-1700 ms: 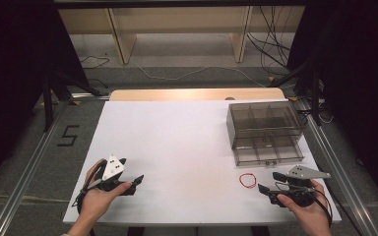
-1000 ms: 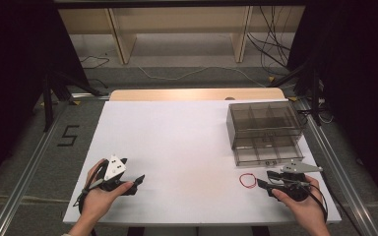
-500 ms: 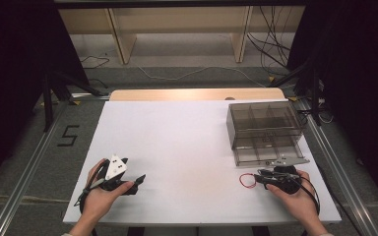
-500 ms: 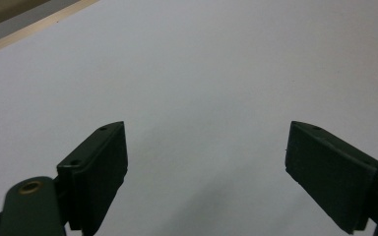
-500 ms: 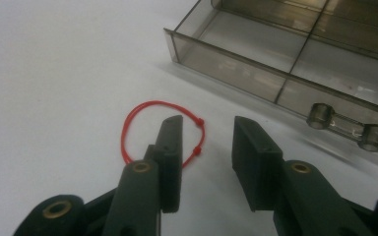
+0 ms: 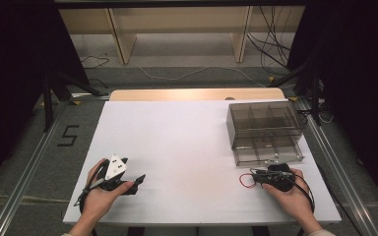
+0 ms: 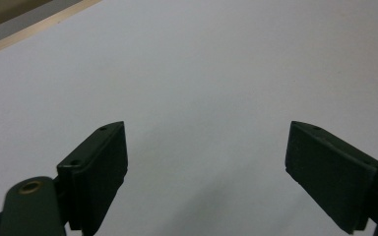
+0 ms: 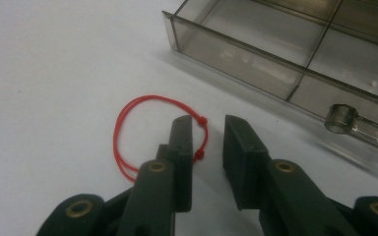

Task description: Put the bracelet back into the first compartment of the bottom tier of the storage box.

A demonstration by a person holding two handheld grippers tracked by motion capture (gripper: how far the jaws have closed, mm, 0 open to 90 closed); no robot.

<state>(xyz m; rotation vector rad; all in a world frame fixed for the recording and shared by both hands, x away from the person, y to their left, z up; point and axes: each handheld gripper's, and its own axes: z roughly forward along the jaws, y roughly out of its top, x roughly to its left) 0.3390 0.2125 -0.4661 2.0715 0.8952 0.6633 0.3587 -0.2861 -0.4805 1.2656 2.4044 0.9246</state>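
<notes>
Item: thin red elastic cord loop; lies flat on the white tabletop at about 5 o'clock from its centre, just in front of the smoky transparent plastic drawer box; in the high view it shows at the tip of the right gripper.

Right gripper: held low over the loop's knotted end; fingers narrowly spread, a slim gap between them; the left finger overlaps the cord near the two small knots; the cord lies mostly to the 9 o'clock side of the gap, not inside it; nothing pinched.

Left gripper: rests at 7 o'clock on the tabletop in the person's left hand; fingers spread wide over bare white surface; holds nothing.

Drawer box: lower drawer pulled out towards the person; divided compartments appear empty; clear knob handle at 3 o'clock from the right gripper.

Progress, judged: early; the reach to the loop looks done; the grasp, lift and probable placing in the open drawer are left.

Hard to make out: whether a finger touches the cord or hovers above it; the cord beneath the left finger is hidden; the drawer's far compartments are cut off in the right gripper view; the loop is tiny in the high view.
</notes>
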